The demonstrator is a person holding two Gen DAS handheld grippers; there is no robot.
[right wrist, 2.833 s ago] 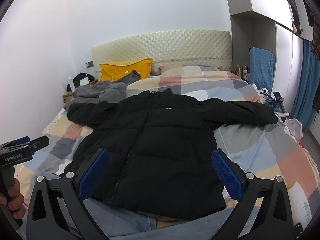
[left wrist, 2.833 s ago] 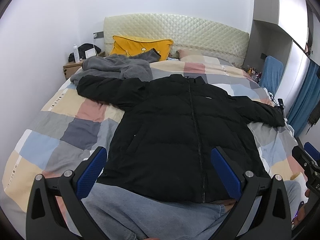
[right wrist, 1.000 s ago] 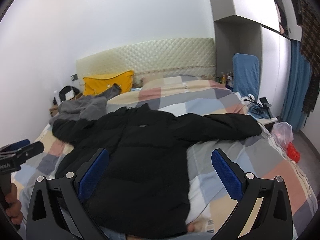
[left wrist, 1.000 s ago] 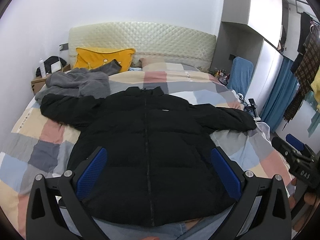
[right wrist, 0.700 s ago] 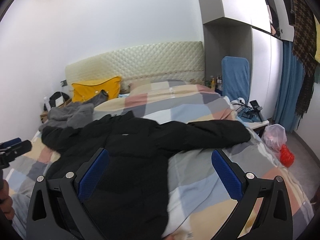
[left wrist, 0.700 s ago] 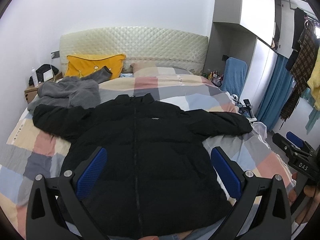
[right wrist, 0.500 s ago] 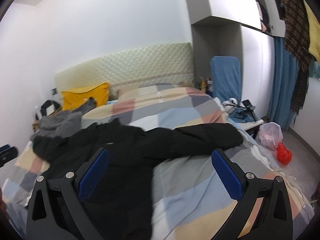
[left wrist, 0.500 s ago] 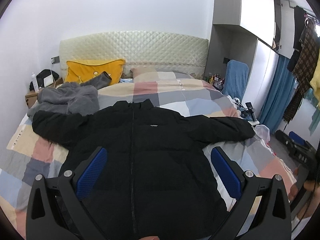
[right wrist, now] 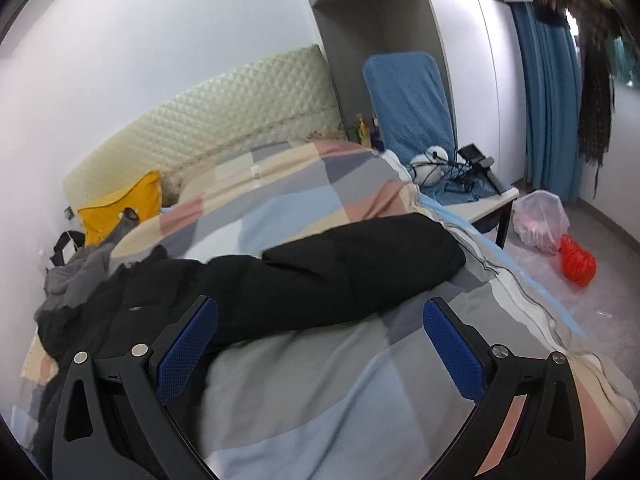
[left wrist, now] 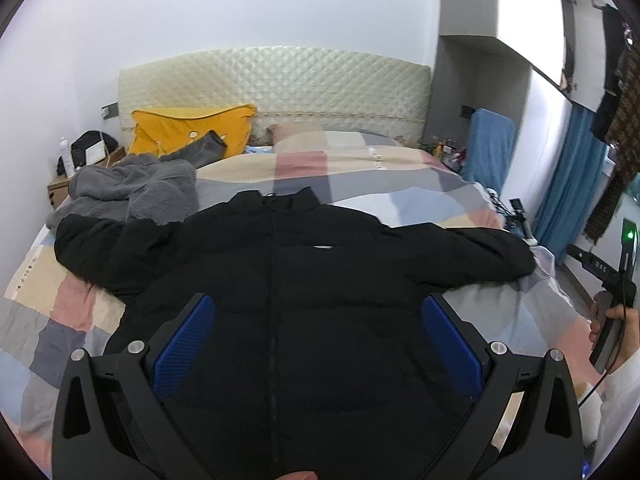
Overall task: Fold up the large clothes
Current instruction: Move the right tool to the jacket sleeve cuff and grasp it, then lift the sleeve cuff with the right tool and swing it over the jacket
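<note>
**Inspector:** Report what has changed.

**Operator:** My right gripper (right wrist: 320, 344) has swung rightward since the earlier frames; the jacket body has slid to the left of its view and the right sleeve (right wrist: 360, 264) now lies ahead of it. My left gripper (left wrist: 320, 340) has stayed centred over the black puffer jacket (left wrist: 288, 300).

**Inspector:** State of the jaws?

**Operator:** Both sets stand wide apart and grip nothing.

**Inspector:** Position of the garment?

**Operator:** Spread front-up on the bed (left wrist: 52, 308), zipper closed, sleeves out to either side. From the left wrist view the zipper line runs between my jaws, slightly left of centre. From the right wrist view the sleeve lies beyond the jaw tips, its cuff end close to the bed's right edge.

**Inspector:** Risks?

**Operator:** In my judgement, three. The padded sleeve is bulky and may slip out of a shallow pinch. A deep pinch may catch the patchwork quilt (right wrist: 328, 384) under it and drag that along. The left sleeve (left wrist: 100, 248) lies against a grey fleece garment (left wrist: 136, 192), which could be caught up when that sleeve is folded in.
</note>
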